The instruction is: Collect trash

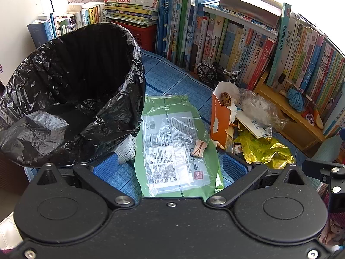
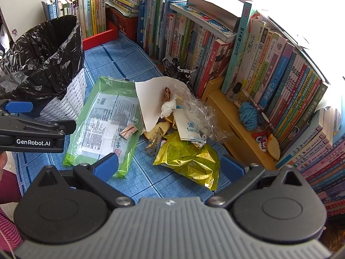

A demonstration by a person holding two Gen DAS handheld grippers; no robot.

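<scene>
Both hand-held grippers, left point(image 1: 170, 168) and right point(image 2: 170, 168), are hovering spread and empty over the desk point(image 2: 146, 185), where the light, slippery green wrapper point(image 1: 172, 142) beside the bin point(image 1: 71, 82) is best pinched at its edge.

A white bin point(image 2: 64, 105) lined with a black bag point(image 1: 71, 90) stands upright and open at the left. Just beside it a flat green wrapper point(image 1: 176, 142) with a printed label lies on the blue cloth, a small folded scrap point(image 1: 199, 147) resting on top. To the right sits a heap: an upright orange carton point(image 1: 221, 116), crumpled clear plastic point(image 1: 261, 108), a white tissue point(image 2: 169, 106) and a crinkled yellow foil bag point(image 2: 189, 161).
</scene>
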